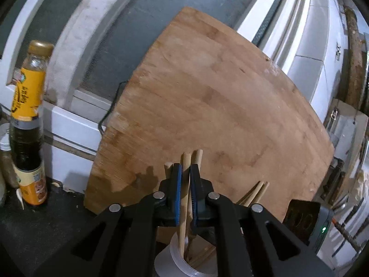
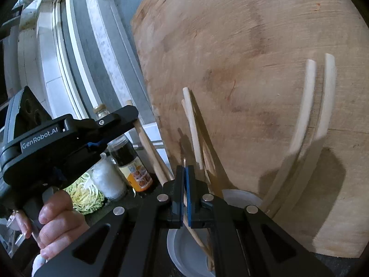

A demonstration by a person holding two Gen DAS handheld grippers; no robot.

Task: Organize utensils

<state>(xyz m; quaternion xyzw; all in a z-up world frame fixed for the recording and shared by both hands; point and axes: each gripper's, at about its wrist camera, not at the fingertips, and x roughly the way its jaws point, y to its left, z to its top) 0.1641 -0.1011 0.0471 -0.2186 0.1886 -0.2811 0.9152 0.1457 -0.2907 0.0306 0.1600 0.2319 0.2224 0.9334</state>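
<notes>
Fingers of the left gripper (image 1: 186, 180) pinch one pale wooden chopstick (image 1: 184, 198) near its upper end, its lower end already inside the clear plastic cup (image 1: 177, 265) directly below them. The right gripper (image 2: 184, 184) has its fingers pressed together on what looks like a thin chopstick (image 2: 196, 235) that slants down into the same white-rimmed cup beneath them. To seat both well, I would keep each stick close to upright, lower it until the tip meets the bottom, then let go gently so the light cup does not tip. Several more chopsticks already stand in it, leaning back on the large wooden cutting board (image 1: 219, 97) propped just beyond the fingers. Left of them, a brown sauce bottle with an orange label (image 1: 27, 124) stands on the dark bench (image 1: 46, 230).
</notes>
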